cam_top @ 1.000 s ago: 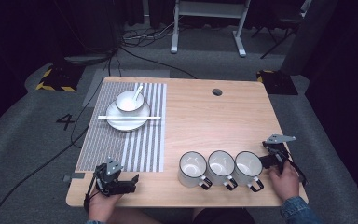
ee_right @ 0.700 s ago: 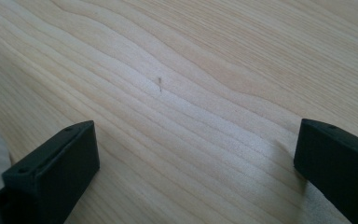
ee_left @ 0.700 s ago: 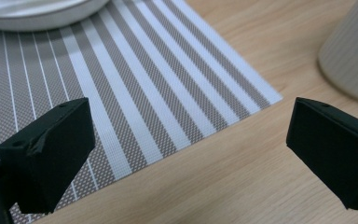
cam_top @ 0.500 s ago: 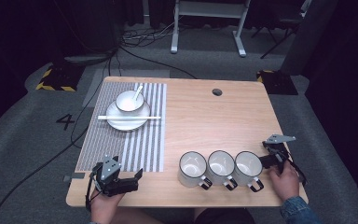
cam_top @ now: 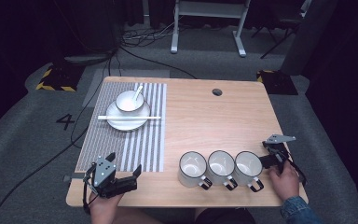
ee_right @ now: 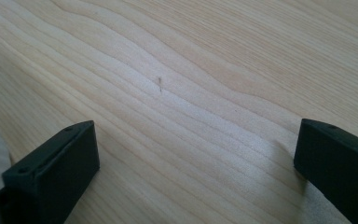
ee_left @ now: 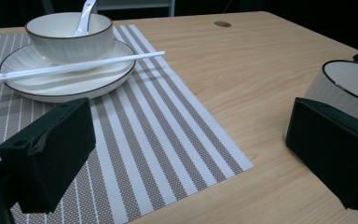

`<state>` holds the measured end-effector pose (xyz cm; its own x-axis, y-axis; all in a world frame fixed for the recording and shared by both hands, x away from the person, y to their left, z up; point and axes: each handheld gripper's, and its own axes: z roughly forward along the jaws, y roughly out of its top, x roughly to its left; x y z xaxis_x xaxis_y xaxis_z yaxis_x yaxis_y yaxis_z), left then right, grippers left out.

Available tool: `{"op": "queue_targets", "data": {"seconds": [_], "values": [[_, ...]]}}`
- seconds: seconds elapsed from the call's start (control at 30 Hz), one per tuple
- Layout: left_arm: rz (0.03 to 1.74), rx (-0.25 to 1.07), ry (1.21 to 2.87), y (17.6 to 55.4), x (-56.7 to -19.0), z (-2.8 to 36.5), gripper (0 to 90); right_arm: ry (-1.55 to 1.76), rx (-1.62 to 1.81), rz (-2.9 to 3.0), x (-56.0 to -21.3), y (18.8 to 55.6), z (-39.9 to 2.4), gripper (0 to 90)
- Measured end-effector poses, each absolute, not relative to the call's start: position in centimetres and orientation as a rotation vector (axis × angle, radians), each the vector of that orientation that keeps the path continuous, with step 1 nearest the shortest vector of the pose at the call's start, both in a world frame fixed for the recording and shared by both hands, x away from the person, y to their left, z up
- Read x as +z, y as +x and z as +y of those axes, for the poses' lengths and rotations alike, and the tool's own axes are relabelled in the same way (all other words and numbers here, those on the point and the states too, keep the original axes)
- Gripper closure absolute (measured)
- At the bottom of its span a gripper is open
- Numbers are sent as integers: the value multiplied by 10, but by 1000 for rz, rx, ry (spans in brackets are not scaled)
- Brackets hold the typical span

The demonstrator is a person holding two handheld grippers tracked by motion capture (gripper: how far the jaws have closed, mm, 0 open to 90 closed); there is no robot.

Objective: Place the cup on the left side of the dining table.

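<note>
Mugs, three in a row, are set near the front edge of the table, right of centre, touching or nearly touching one another, handles turned toward the person. The striped mat is laid on the left half, with a plate at its far end; a bowl with a spoon is stood on the plate, and chopsticks are laid across the plate's rim.

The left gripper is held low at the mat's near corner, jaws wide apart and empty, aimed across toward the left mug; that mug's rim is seen just behind the right-hand jaw in the left gripper view. The right gripper is held just beside the right mug, jaws also spread and empty over bare wood.

The step in hand is judged to be the approach before a first grasp of a mug. The next move likely calls for one gripper to be closed on a rim or handle without the middle mug being nudged.

Open room is offered by the bare wood behind the mugs; the front edge is close, so little margin is left there.
</note>
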<state>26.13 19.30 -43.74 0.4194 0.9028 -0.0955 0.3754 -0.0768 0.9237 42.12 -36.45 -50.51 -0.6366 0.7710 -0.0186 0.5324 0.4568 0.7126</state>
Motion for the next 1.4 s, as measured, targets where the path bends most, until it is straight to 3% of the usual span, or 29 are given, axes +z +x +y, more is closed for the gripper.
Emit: {"op": "queue_targets", "data": {"seconds": [1.1, 1.4], "values": [[855, 440, 1838, 301, -428, 99, 16, 1108, 980, 2367, -505, 421, -364, 2], [825, 410, 1861, 298, -433, 75, 0, 1108, 980, 2367, -505, 421, -364, 2]]}}
